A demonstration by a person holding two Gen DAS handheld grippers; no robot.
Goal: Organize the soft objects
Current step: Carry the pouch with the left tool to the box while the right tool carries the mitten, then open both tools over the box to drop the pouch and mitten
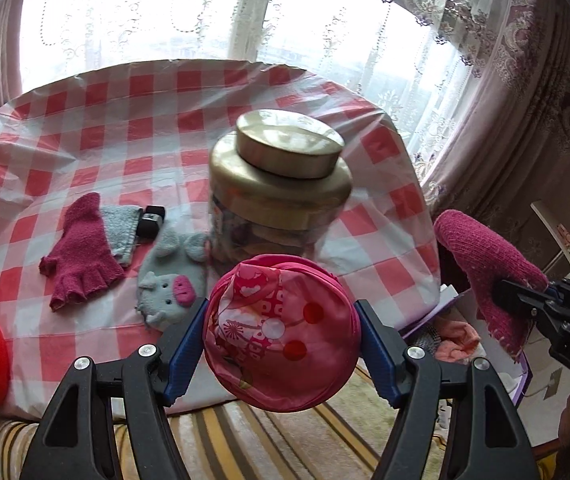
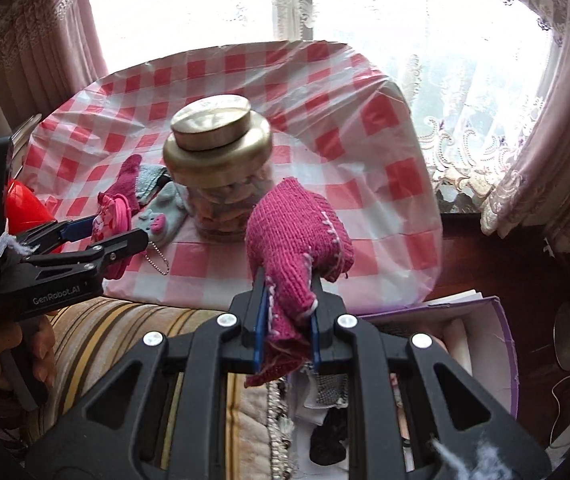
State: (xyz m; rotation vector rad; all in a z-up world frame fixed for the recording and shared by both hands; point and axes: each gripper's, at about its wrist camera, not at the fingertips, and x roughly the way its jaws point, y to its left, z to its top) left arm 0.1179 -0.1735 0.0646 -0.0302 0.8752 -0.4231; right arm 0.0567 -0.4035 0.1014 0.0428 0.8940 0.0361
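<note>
My left gripper (image 1: pixel 281 336) is shut on a round pink patterned fabric pouch (image 1: pixel 281 332), held between its blue pads over the table's near edge. My right gripper (image 2: pixel 287 320) is shut on a magenta knitted mitten (image 2: pixel 297 240) that sticks up above its fingers. That mitten (image 1: pixel 489 272) also shows at the right of the left wrist view. A magenta fingerless glove (image 1: pixel 81 252), a grey glove (image 1: pixel 123 232) and a grey pig-faced mitten (image 1: pixel 173 280) lie on the checked tablecloth (image 1: pixel 85 128). The right wrist view shows the left gripper (image 2: pixel 119 228) with the pouch (image 2: pixel 111 216).
A tall jar with a gold lid (image 1: pixel 277 184) stands mid-table beside the pig mitten. A small black object (image 1: pixel 151 218) lies by the grey glove. A purple-edged box (image 2: pixel 501 344) with clothes sits below right. A striped cushion (image 2: pixel 125 328) lies under the grippers, and something red (image 2: pixel 25 208) is at left.
</note>
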